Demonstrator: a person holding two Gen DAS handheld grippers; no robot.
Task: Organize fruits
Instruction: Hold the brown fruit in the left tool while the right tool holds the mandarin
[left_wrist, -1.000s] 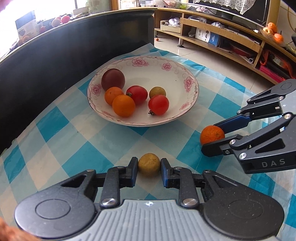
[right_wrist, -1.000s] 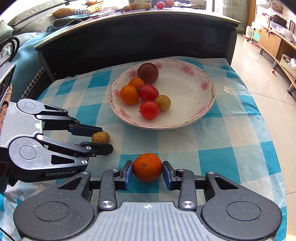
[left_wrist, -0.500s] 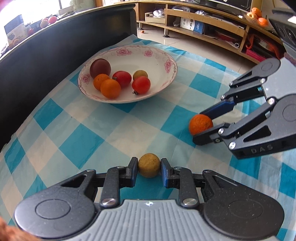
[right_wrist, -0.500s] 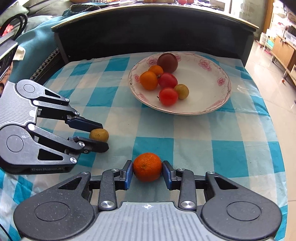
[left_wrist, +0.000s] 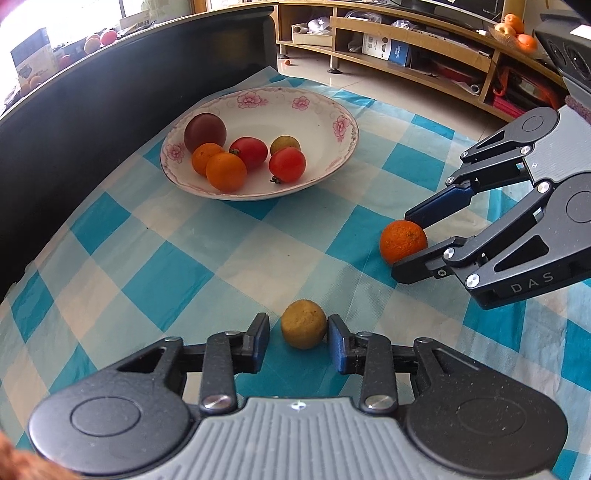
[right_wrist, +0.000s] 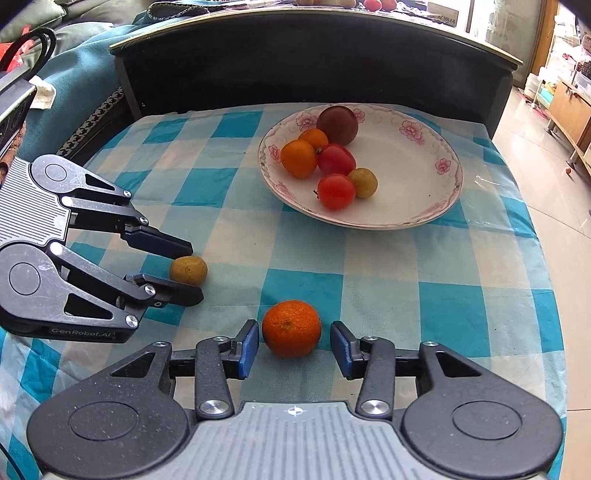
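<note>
On the bench: checked cloth spread flat, flowered plate at the far end with six fruits piled in it.
Change: both grippers have let go! A second ago each was clamped on its fruit; now both fruits sit on the cloth.
Meaning: looks like a set-down well short of the plate, so neither fruit is filed yet.
Right gripper: wide open, orange between the pads, nearer the left one, gaps on both sides.
Left gripper: narrowly open, yellow-green fruit between the pads, right pad just about touching.
</note>
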